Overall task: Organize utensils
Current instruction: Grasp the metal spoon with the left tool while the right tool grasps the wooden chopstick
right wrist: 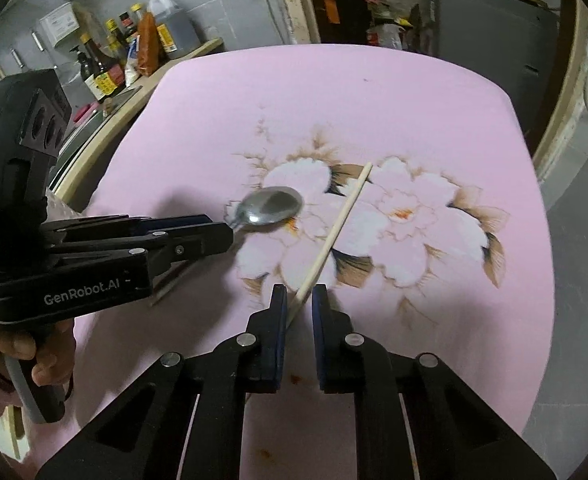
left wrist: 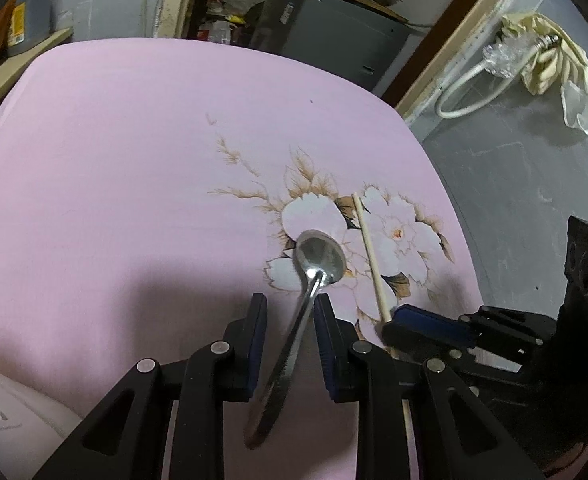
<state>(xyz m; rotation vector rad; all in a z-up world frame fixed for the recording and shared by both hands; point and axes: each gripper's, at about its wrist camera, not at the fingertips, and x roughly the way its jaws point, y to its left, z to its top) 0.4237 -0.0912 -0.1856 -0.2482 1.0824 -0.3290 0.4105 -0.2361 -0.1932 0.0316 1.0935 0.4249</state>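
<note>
Pink cloth (left wrist: 114,160) with big white flowers printed on it is covering the table and filling most of both views. Behind it, in the upper left of the right wrist view, sauce bottles (right wrist: 106,68) are standing on a wooden shelf. In the upper right of the left wrist view, a white hose (left wrist: 465,92) is lying on the grey floor.

The left gripper (left wrist: 290,304) is sitting at the bottom middle of its own view. A metal spoon (left wrist: 319,256) is running between its two blue pads, with the handle slanting down toward the bottom of the frame. The handle is lying against the right pad, and a gap is showing beside the left pad, so I cannot tell if the claw is really squeezing it. The round bowl of the spoon is sticking out over the white flowers. In the right wrist view, a hand (right wrist: 34,356) is holding this gripper at the lower left.

The right gripper (right wrist: 297,296) is sitting at the bottom middle of its view. A thin wooden chopstick (right wrist: 341,216) is passing between its pads, and the pads are standing close on both sides of it, clamping it. The far end of the chopstick is pointing up and to the right across the flowers, just beside the spoon's bowl.
</note>
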